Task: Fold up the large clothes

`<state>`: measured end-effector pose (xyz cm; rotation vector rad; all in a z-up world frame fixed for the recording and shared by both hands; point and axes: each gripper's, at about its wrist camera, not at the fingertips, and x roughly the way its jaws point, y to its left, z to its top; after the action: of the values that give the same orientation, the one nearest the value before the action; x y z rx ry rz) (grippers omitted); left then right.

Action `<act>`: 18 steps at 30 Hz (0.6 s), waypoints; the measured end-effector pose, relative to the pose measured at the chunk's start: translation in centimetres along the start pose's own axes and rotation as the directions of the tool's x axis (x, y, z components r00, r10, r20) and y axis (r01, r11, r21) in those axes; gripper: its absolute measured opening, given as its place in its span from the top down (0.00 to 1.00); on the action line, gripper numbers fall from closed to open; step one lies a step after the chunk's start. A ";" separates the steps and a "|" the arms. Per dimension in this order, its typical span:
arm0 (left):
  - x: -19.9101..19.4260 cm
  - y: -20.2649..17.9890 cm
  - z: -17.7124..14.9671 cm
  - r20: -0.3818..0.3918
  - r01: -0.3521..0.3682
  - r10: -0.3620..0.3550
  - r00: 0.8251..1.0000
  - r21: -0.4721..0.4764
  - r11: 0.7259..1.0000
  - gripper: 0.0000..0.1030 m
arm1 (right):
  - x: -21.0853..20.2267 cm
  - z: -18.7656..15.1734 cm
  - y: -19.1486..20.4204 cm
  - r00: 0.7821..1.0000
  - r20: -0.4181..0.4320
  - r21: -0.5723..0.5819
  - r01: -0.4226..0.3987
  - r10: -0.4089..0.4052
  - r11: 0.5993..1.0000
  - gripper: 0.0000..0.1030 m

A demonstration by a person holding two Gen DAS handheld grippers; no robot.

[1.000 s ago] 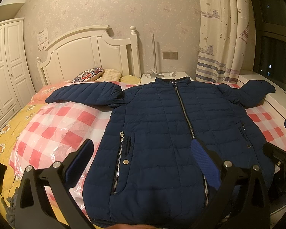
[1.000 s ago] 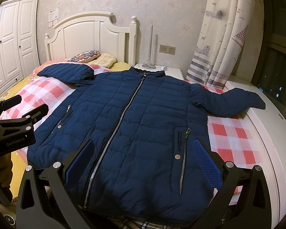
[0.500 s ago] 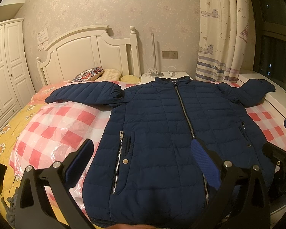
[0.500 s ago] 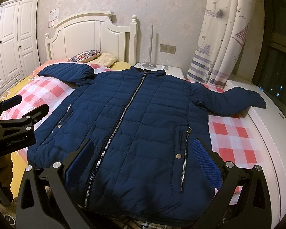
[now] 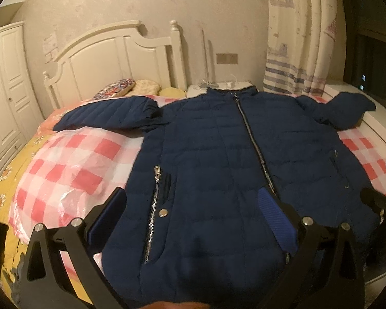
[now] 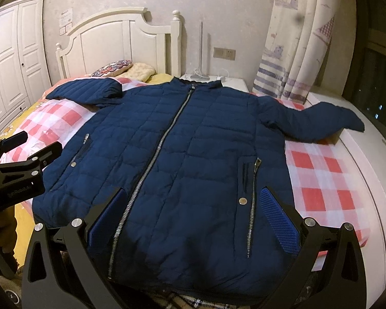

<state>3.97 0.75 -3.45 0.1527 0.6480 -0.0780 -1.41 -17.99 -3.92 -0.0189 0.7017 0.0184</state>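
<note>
A navy quilted jacket [image 5: 218, 154] [image 6: 187, 154] lies flat on the bed, zipped up, front side up, both sleeves spread out to the sides. My left gripper [image 5: 193, 219] hovers open above the hem on the jacket's left half, near the zip pocket [image 5: 154, 206]. My right gripper [image 6: 193, 219] is open over the hem on the right half, with nothing between its blue pads. The left gripper [image 6: 23, 152] also shows at the left edge of the right wrist view.
A pink-and-white checked cover [image 5: 72, 162] lies under the jacket. White headboard [image 5: 115, 56] and pillows [image 5: 121, 90] stand at the back left, a bedside table [image 6: 218, 79] and curtain [image 6: 296, 51] behind. A white ledge [image 6: 373, 167] runs along the right.
Both grippers have moved slightly forward over the hem, and the jacket looms a little larger. The jacket itself has not moved.
</note>
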 end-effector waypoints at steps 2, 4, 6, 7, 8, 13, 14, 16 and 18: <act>2.6 -0.1 0.9 -0.043 0.051 -0.050 0.998 0.026 0.998 0.02 | 1.1 0.2 -1.3 1.000 0.001 0.016 -0.003 0.003 1.000 0.04; 6.1 0.0 1.9 -0.108 0.087 -0.080 0.991 0.058 0.995 0.02 | 3.0 0.5 -3.8 0.999 -0.030 0.057 0.014 -0.012 0.998 0.04; 10.8 0.4 3.4 -0.188 0.110 -0.093 0.978 0.083 0.990 0.02 | 5.6 1.3 -7.9 0.996 -0.076 0.137 0.064 -0.054 0.988 0.04; 12.9 0.8 4.1 -0.213 0.104 -0.084 0.973 0.087 0.991 0.02 | 6.6 1.6 -9.9 0.994 -0.089 0.183 0.080 -0.064 0.980 0.04; 14.1 1.1 4.5 -0.223 0.089 -0.067 0.973 0.088 0.992 0.02 | 7.5 1.7 -12.1 0.992 -0.102 0.235 0.096 -0.074 0.967 0.04; 20.9 3.6 7.0 -0.223 -0.038 0.055 0.973 0.081 0.996 0.02 | 13.3 3.2 -24.7 0.980 -0.159 0.482 0.181 -0.118 0.857 0.04; 21.7 4.0 6.9 -0.235 -0.036 0.051 0.971 0.067 0.997 0.02 | 14.5 3.5 -26.9 0.979 -0.164 0.514 0.187 -0.118 0.837 0.04; 23.7 4.9 6.4 -0.272 -0.016 0.021 0.962 0.019 1.000 0.02 | 16.7 4.5 -30.6 0.979 -0.166 0.570 0.196 -0.122 0.798 0.04; 24.4 5.4 5.8 -0.288 0.013 -0.019 0.958 -0.023 1.000 0.02 | 18.5 5.5 -33.4 0.977 -0.164 0.609 0.211 -0.139 0.765 0.04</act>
<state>27.45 4.47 -13.00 0.1397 0.9412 -0.0646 16.99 -51.06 -11.30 0.5626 0.7874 -0.4045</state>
